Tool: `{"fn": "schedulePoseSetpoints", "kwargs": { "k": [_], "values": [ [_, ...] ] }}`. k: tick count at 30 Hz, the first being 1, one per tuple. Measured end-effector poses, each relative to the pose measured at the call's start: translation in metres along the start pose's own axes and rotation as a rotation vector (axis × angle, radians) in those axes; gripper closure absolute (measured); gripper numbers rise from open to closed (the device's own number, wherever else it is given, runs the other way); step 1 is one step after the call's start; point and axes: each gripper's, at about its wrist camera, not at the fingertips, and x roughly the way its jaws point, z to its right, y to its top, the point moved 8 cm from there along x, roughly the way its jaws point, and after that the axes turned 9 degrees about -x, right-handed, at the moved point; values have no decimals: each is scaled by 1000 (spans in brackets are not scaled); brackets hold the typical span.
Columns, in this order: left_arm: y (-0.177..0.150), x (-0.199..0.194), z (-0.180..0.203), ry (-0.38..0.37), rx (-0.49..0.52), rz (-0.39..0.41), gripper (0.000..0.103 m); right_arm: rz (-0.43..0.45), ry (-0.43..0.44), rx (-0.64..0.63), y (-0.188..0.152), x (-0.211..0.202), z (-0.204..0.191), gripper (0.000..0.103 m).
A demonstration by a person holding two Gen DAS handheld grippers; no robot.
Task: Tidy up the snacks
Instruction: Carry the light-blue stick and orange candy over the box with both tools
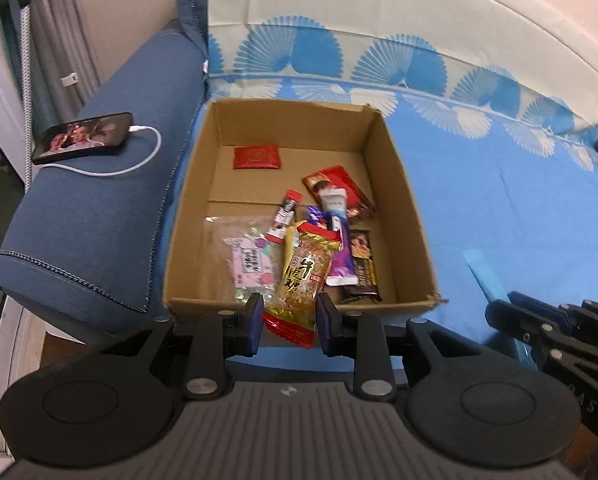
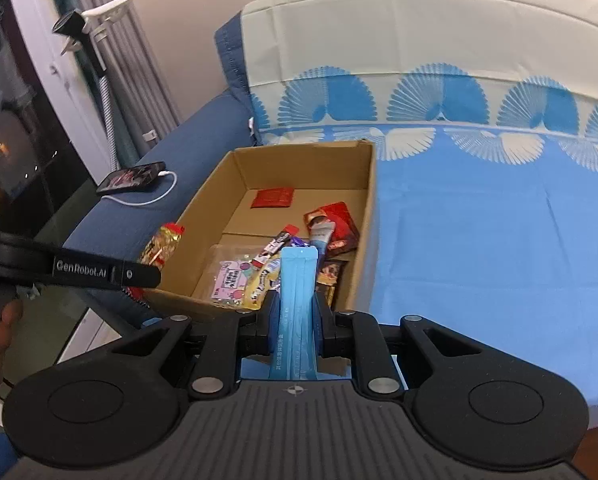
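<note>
Cardboard box (image 1: pixel 383 152): open-topped, on the blue bed sheet (image 1: pixel 499 208), beside the blue armrest (image 1: pixel 99 216); several snack packets already lie inside.
Left view, left claw (image 1: pixel 290 312): clamped on a gold peanut-candy packet (image 1: pixel 301 276), held at the box's near wall.
Left view, bystanders: phone (image 1: pixel 83 138) on charge on the armrest.
Right view, right claw (image 2: pixel 297 312): closed on a pale blue stick sachet (image 2: pixel 297 292), upright between the pads, just short of the box (image 2: pixel 363 208).
Right view, left claw: gold packet (image 2: pixel 161 246) seen near the box's left wall.
Step in hand: both packets being carried to the box.
Next move calls for: bringing each packet over the box opening, clear of the walls, then letting go.
</note>
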Motion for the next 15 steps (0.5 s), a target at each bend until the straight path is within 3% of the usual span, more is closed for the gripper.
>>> {"fn": "schedulePoseSetpoints", "kwargs": {
  "k": [7,15],
  "values": [
    [18,26,-7,17,-8,-13,72,-30,-15,-23,13,30,-3,84],
    [50,74,-13,55,-6,-34,71,-18,-27,-27,50,87,6,84]
  ]
}}
